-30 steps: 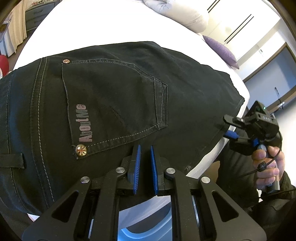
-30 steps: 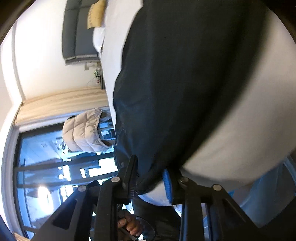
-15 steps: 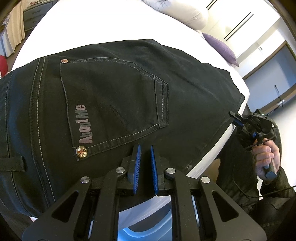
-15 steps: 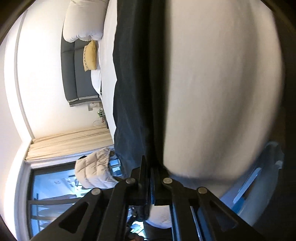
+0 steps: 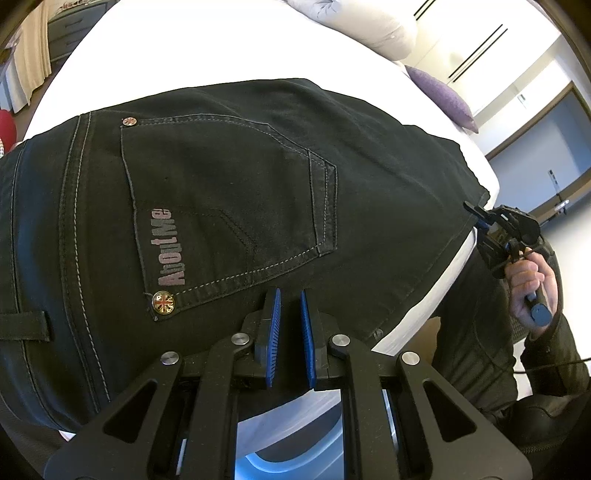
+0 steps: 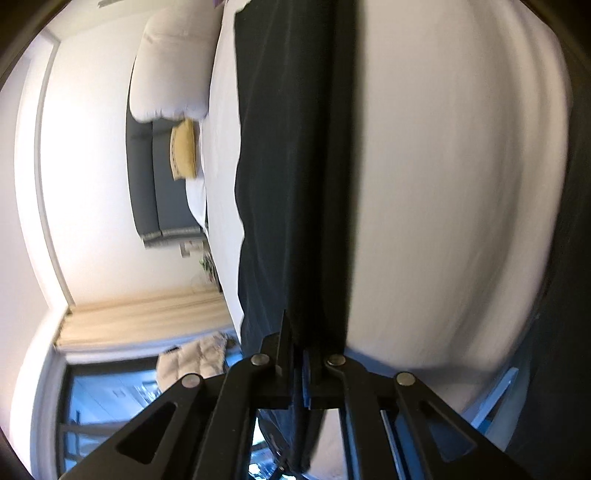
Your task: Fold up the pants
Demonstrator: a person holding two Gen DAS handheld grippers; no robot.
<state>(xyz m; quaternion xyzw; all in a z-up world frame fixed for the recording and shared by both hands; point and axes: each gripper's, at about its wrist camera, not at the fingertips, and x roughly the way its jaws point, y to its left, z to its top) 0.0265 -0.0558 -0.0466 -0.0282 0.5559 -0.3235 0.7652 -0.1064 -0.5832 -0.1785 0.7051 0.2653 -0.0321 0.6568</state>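
Black denim pants [image 5: 229, 206] lie spread flat across a white bed sheet [image 5: 207, 48], seat side up, reaching from the left edge of the left wrist view to the bed's right-hand corner. Pale contrast stitching outlines a back pocket [image 5: 225, 199], which carries pinkish lettering along one edge and a round metal rivet with a flag design [image 5: 163, 302] at its corner; a second small rivet sits at the pocket's far corner. A belt loop shows at the left edge.

Left gripper [image 5: 290, 314], black with blue ribbed pads, hangs over the near hem of the seat with its jaws nearly together; only a narrow gap shows, and no cloth can be seen pinched between the pads.

Right gripper [image 6: 298, 363], held by a hand [image 5: 532, 284] at the bed's corner, is clamped tight on the leg edge of the pants, the dark fabric running straight away from its fingers. A white pillow [image 5: 362, 22] and purple cushion [image 5: 441, 98] lie at the bed's far end.
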